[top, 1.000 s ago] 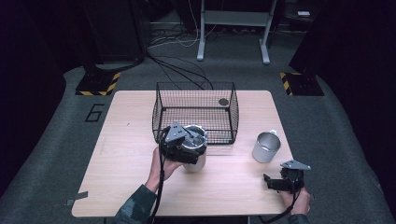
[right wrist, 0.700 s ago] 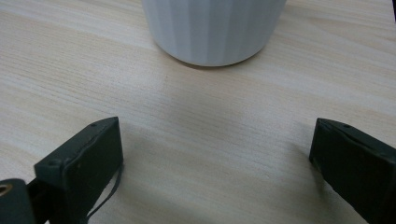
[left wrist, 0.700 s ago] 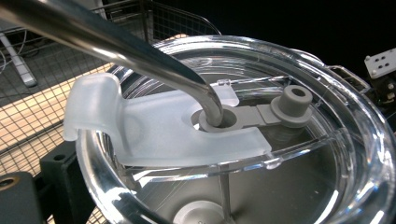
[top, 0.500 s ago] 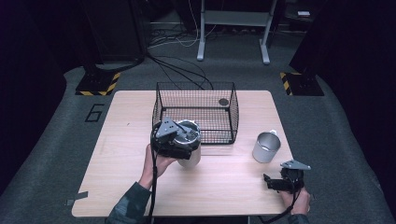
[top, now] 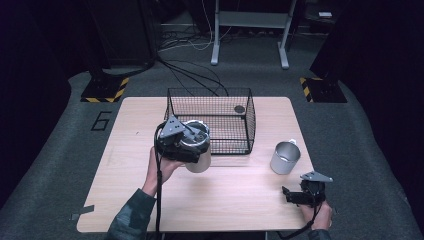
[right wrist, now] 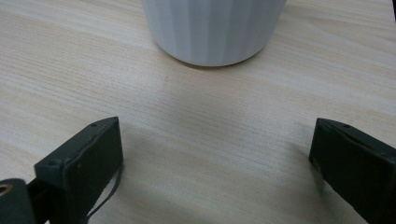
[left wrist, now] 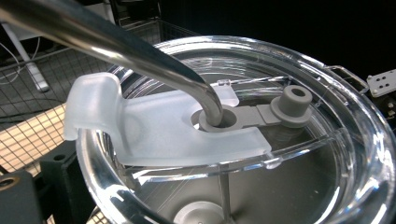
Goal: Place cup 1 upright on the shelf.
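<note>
Carrying the tumbler [top: 196, 150] with the left tongs [top: 182, 145], held up over the table [top: 240, 195] just in front of the wire basket [top: 210, 120]. The left gripper view looks down on its clear lid [left wrist: 243, 116] and metal straw [left wrist: 140, 51] (the jaws themselves are hidden, so I cannot tell whether they are pressed on it). Next move looks like lifting it over the basket rim. Right tongs [top: 295, 196] are spread, idle near the steel cup [top: 285, 157].

Your left gripper [top: 181, 142] hides the tumbler [top: 199, 161] top. Its jaw grip stays unreadable. At three o'clock, the lid [left wrist: 327, 154] is cropped.
</note>
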A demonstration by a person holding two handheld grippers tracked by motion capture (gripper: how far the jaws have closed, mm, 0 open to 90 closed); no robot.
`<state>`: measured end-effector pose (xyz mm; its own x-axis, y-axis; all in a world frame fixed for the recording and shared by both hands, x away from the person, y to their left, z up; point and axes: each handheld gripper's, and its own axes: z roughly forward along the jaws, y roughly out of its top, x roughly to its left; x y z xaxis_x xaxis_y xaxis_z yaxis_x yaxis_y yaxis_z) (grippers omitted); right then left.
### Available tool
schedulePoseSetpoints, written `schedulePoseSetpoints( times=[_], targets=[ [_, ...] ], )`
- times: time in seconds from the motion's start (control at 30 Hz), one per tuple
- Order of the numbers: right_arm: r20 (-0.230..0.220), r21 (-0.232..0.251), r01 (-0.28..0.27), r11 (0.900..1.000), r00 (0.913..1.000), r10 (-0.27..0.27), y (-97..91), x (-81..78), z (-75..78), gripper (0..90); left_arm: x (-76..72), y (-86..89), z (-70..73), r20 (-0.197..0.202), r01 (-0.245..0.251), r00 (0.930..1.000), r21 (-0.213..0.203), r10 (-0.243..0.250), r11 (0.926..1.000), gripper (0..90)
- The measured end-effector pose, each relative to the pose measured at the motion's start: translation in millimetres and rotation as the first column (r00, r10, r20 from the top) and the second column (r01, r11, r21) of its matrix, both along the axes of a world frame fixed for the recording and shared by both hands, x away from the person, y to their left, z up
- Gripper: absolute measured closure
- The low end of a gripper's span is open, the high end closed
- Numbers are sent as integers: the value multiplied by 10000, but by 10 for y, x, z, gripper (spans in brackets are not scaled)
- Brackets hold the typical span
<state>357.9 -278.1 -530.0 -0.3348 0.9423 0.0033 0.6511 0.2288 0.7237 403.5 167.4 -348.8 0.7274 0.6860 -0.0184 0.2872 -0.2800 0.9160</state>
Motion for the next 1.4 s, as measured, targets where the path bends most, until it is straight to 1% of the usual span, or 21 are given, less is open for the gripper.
schedulePoseSetpoints(
  times=[0.03, 0.07, 0.17, 0.23, 0.47, 0.73, 0.83, 0.97, 1.03, 1.1, 1.17, 1.2, 1.23, 1.3, 1.33, 1.4],
  targets=[
    [-1, 0, 3, 10000, 10000, -3, 0, 0, 0, 23, 9, 10, 39, 43, -17, 10000, 78, 17, 10000, 38],
    [-1, 0, 3, 10000, 10000, -3, 0, 0, 0, 23, 9, 10, 39, 43, -17, 10000, 78, 17, 10000, 38],
    [-2, 1, 3, 10000, 10000, -3, 0, 0, 0, 23, 32, 34, 102, 92, -15, 10000, -42, 16, 10000, 37],
    [-2, 2, 3, 10000, 10000, -3, 0, 0, 0, 23, 48, 49, 129, 114, -34, 9999, -47, 34, 10000, 37],
    [-3, 0, 2, 10000, 10000, -2, 0, 0, 0, 23, 88, 95, 188, 74, -104, 9999, -149, 105, 9998, 38],
    [0, 0, 2, 10000, 10000, -2, 0, 0, 0, 23, 133, 127, 275, 158, -175, 9997, -149, 177, 9997, 38],
    [-1, 2, 0, 10000, 10000, 0, 0, 0, 0, 23, 176, 146, 311, 177, -237, 9996, -171, 240, 9996, 38],
    [0, 0, 0, 10000, 10000, 0, 0, 0, 0, 23, 222, 159, 324, 140, -306, 9994, -254, 309, 9992, 38],
    [-2, 5, 4, 10000, 10000, -4, 0, 0, 0, 23, 244, 162, 331, 122, -330, 9994, -210, 333, 9992, 38],
    [-3, 0, 0, 10000, 10000, 0, 0, 0, 0, 23, 288, 168, 337, 100, -369, 9993, -58, 370, 9993, 38],
    [-2, 1, -1, 10000, 10000, 1, 0, 0, 0, 24, 304, 169, 338, 110, -409, 9991, -31, 410, 9992, 38],
    [-2, 1, -1, 10000, 10000, 1, 0, 0, 0, 24, 316, 168, 338, 46, -408, 9992, -81, 409, 9991, 38],
    [-1, 9, -3, 10000, 10000, 3, 1, -1, 1, 25, 347, 171, 349, 58, -447, 9990, -52, 447, 9990, 37],
    [1, 9, -4, 10000, 10000, 4, 1, -1, 1, 26, 357, 167, 356, 55, -477, 9988, -95, 477, 9988, 37],
    [1, 13, -6, 10000, 10000, 6, 1, -2, 1, 26, 370, 169, 367, 126, -471, 9988, -38, 471, 9989, 38],
    [25, -19, -69, 10000, 10000, 69, -1, -1, 0, 27, 400, 162, 403, 107, -481, 9988, -90, 481, 9988, 37]
  ],
)
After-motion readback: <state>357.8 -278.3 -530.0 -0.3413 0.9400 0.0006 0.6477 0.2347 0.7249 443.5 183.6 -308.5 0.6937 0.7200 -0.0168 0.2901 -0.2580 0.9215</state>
